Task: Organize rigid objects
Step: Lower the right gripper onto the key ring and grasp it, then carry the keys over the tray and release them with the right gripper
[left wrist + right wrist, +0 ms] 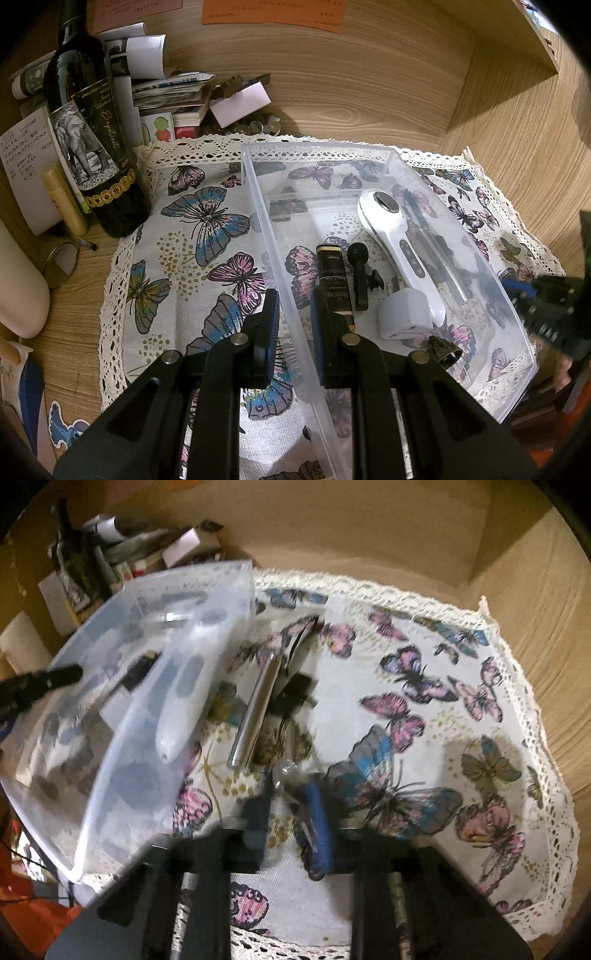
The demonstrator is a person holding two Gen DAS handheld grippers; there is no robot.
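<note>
A clear plastic bin [258,206] sits on the butterfly cloth [192,229]. It holds a white handheld device [402,243], a black-and-gold tube [332,273], a small black microphone clip [360,273], a white block [404,314] and a clear pen [436,251]. My left gripper [293,314] straddles the bin's left wall, jaws close on it. In the blurred right wrist view, my right gripper [291,805] holds a small clear shiny object [286,775] just above the cloth. A silver cylinder [255,709] and a black clip [295,692] lie beside the bin [122,760].
A wine bottle [88,147], a gold tube [64,199], papers and small boxes [173,96] crowd the back left. Wooden walls [369,81] close in the back and right. The cloth's lace edge [546,775] meets the wooden desk on the right.
</note>
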